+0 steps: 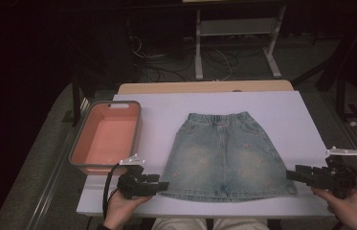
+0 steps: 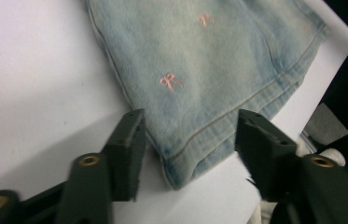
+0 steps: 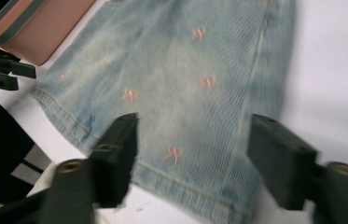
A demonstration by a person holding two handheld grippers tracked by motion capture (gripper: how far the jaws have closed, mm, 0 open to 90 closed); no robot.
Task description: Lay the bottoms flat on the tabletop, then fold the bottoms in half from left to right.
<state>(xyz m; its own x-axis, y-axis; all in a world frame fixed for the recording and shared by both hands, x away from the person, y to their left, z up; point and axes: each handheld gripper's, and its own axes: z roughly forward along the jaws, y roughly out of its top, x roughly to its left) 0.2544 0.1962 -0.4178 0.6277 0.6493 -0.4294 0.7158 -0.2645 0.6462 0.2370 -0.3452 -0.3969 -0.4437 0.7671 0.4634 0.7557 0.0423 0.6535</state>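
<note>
A: From the high view, where's the skirt (image 1: pixel 224 155)?

B: Flat on the counter (image 1: pixel 166 103), waistband away from the person, hem along the near edge. The tub (image 1: pixel 105 136) sits just left of the skirt. The left tongs (image 1: pixel 162 185) are at the skirt's near left corner, the right tongs (image 1: pixel 292 174) at its near right corner.

A: Gripping anything?

B: No. In the left gripper view the left tongs (image 2: pixel 188 140) stand apart, with the skirt's (image 2: pixel 209 70) hem corner lying between the jaws but no pad pressing on it. Cloth loose, tongs open.

A: And the other side?

B: In the right gripper view the right tongs (image 3: pixel 192 154) are spread wide too, above the skirt's (image 3: pixel 171 70) hem, with nothing pinched. The tub (image 3: pixel 41 28) shows beyond the skirt's far side there, and the left tongs (image 3: pixel 3 72) beside it.

A: So what makes this step go well?

B: I'd judge the skirt is laid out and let go, so the aim is to lift both tongs off cleanly. Keep the jaws wide while rising, so no pad drags the hem and rucks it. Move both hands evenly; a tug at one corner would skew the skirt. If a fold comes next, take each corner well inside the hem seam, not at the very tip.
</note>
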